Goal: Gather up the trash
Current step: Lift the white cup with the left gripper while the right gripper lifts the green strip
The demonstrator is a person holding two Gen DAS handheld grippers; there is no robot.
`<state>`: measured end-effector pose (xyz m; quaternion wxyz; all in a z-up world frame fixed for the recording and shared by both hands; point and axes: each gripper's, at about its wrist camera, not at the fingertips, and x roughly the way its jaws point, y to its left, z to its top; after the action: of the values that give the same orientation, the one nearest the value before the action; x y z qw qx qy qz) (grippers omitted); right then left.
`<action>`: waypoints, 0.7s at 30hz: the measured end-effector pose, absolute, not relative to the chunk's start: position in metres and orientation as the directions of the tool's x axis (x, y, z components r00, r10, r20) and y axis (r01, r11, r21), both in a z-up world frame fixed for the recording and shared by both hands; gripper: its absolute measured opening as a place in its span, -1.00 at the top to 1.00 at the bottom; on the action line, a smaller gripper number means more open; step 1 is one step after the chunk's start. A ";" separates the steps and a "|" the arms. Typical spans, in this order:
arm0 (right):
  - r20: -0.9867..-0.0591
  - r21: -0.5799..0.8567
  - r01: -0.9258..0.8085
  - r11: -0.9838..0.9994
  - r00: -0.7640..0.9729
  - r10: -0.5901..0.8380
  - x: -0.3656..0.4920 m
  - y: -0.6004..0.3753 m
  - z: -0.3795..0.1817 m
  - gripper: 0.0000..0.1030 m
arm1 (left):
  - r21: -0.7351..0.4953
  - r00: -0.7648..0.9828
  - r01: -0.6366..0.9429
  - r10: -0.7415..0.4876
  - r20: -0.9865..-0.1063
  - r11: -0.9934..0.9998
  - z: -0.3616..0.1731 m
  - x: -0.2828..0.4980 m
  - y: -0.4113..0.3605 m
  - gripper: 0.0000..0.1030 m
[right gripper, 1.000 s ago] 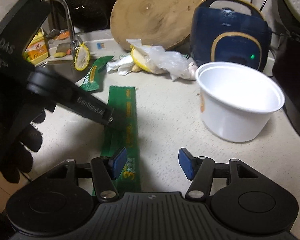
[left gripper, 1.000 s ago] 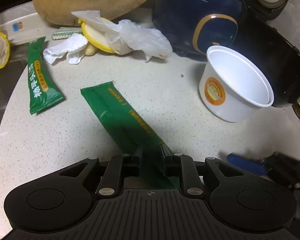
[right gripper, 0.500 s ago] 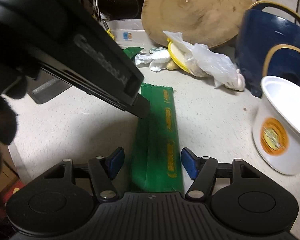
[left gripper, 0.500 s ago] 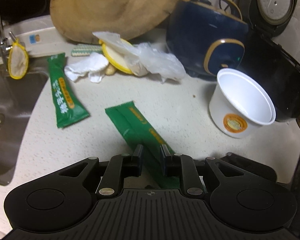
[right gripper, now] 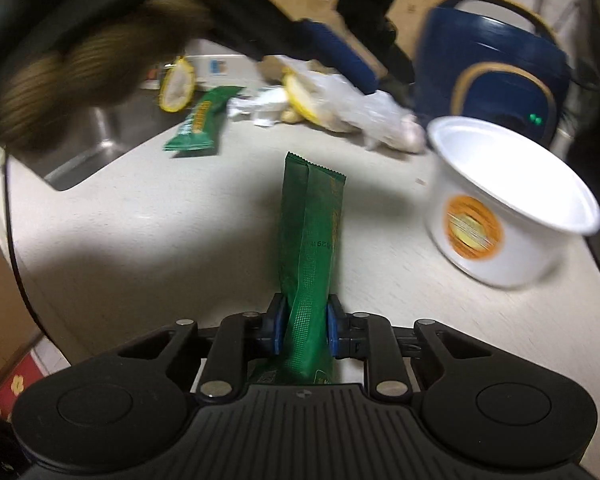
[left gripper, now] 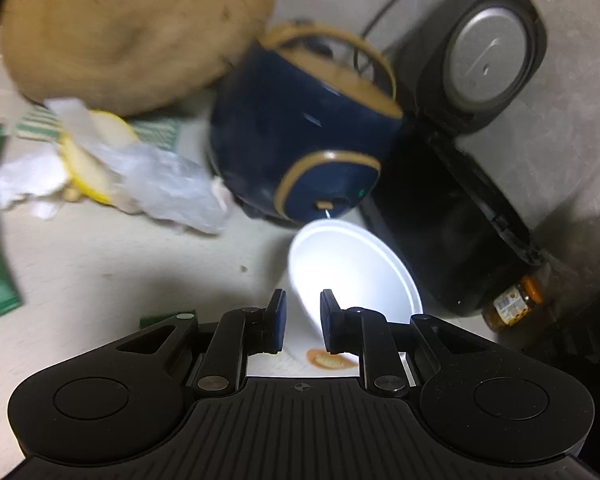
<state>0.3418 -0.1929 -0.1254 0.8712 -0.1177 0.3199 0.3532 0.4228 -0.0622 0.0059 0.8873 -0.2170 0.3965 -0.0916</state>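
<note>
Two forward-facing wrist views low over the counter (right gripper: 140,216), both sharing the white cup (left gripper: 352,276) and blue appliance (right gripper: 496,76)

Long green foil snack packet (right gripper: 310,264) changed hands: left gripper (left gripper: 300,318) let go and now has jaws parted with the white plastic tub's (left gripper: 354,276) rim between its fingers; right gripper (right gripper: 303,324), open a second ago, has clamped onto packet, lifting it off the countertop.

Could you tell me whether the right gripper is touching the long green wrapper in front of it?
Touching. The right wrist view shows the right gripper with its jaws closed on the green wrapper, both blue pads pressed against its sides with no gap.
</note>
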 end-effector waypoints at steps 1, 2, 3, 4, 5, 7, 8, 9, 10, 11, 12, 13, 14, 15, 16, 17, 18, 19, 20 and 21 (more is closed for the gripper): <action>-0.642 0.025 -0.683 0.730 0.549 0.535 0.342 -0.196 -0.125 0.61 | -0.456 0.653 -0.020 -0.334 -0.680 0.890 0.001 0.433 -0.066 0.59; -0.643 0.028 -0.677 0.736 0.552 0.531 0.344 -0.198 -0.126 0.61 | -0.449 0.639 -0.031 -0.328 -0.696 0.893 -0.005 0.441 -0.070 0.59; -0.642 0.030 -0.673 0.739 0.553 0.530 0.345 -0.201 -0.127 0.61 | -0.433 0.625 -0.044 -0.314 -0.715 0.900 -0.012 0.450 -0.074 0.59; -0.641 0.033 -0.671 0.741 0.554 0.531 0.345 -0.204 -0.127 0.61 | -0.412 0.613 -0.056 -0.294 -0.733 0.909 -0.018 0.456 -0.078 0.59; -0.640 0.035 -0.670 0.741 0.554 0.532 0.348 -0.204 -0.128 0.60 | -0.392 0.606 -0.063 -0.277 -0.746 0.918 -0.023 0.461 -0.083 0.59; -0.636 0.040 -0.668 0.743 0.556 0.534 0.348 -0.207 -0.129 0.60 | -0.363 0.593 -0.068 -0.255 -0.764 0.929 -0.036 0.470 -0.090 0.59; -0.634 0.044 -0.665 0.746 0.558 0.534 0.349 -0.207 -0.130 0.58 | -0.361 0.586 -0.066 -0.257 -0.768 0.930 -0.042 0.473 -0.093 0.59; -0.632 0.049 -0.662 0.748 0.559 0.537 0.349 -0.207 -0.130 0.57 | -0.365 0.576 -0.065 -0.263 -0.773 0.929 -0.048 0.476 -0.095 0.57; -0.629 0.053 -0.659 0.750 0.562 0.538 0.349 -0.208 -0.131 0.56 | -0.368 0.569 -0.067 -0.267 -0.777 0.928 -0.053 0.478 -0.095 0.56; -0.626 0.053 -0.658 0.751 0.564 0.538 0.349 -0.209 -0.131 0.56 | -0.375 0.566 -0.065 -0.275 -0.777 0.925 -0.057 0.479 -0.097 0.55; -0.623 0.051 -0.658 0.751 0.567 0.539 0.349 -0.209 -0.132 0.55 | -0.382 0.566 -0.061 -0.283 -0.774 0.922 -0.061 0.480 -0.098 0.55; -0.619 0.049 -0.658 0.752 0.570 0.539 0.346 -0.214 -0.133 0.54 | -0.387 0.571 -0.052 -0.291 -0.768 0.920 -0.064 0.480 -0.099 0.56; -0.618 0.044 -0.658 0.751 0.573 0.539 0.346 -0.214 -0.134 0.53 | -0.391 0.579 -0.040 -0.298 -0.759 0.920 -0.065 0.479 -0.100 0.58; -0.617 0.037 -0.660 0.750 0.575 0.537 0.345 -0.213 -0.134 0.51 | -0.393 0.585 -0.026 -0.304 -0.751 0.919 -0.067 0.479 -0.100 0.59; -0.617 0.030 -0.664 0.747 0.576 0.536 0.344 -0.214 -0.134 0.44 | -0.401 0.588 -0.018 -0.315 -0.745 0.916 -0.068 0.478 -0.101 0.64; -0.619 0.024 -0.662 0.749 0.579 0.531 0.344 -0.210 -0.134 0.39 | -0.416 0.588 -0.023 -0.324 -0.741 0.909 -0.070 0.478 -0.101 0.70; -0.620 0.022 -0.657 0.754 0.582 0.526 0.345 -0.208 -0.134 0.30 | -0.437 0.584 -0.040 -0.333 -0.740 0.899 -0.071 0.479 -0.100 0.72; -0.623 0.025 -0.650 0.760 0.584 0.520 0.346 -0.207 -0.133 0.28 | -0.457 0.580 -0.047 -0.348 -0.736 0.888 -0.072 0.479 -0.100 0.73; -0.627 0.030 -0.644 0.764 0.584 0.516 0.348 -0.207 -0.133 0.27 | -0.471 0.579 -0.042 -0.363 -0.730 0.881 -0.073 0.479 -0.101 0.74; -0.629 0.031 -0.639 0.769 0.585 0.512 0.346 -0.208 -0.131 0.27 | -0.476 0.581 -0.039 -0.368 -0.726 0.878 -0.072 0.478 -0.102 0.74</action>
<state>0.3465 -0.2083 -0.1314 0.8848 -0.0994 0.3187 0.3252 0.4777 -0.1024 -0.0720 0.8595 -0.2271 0.4477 -0.0958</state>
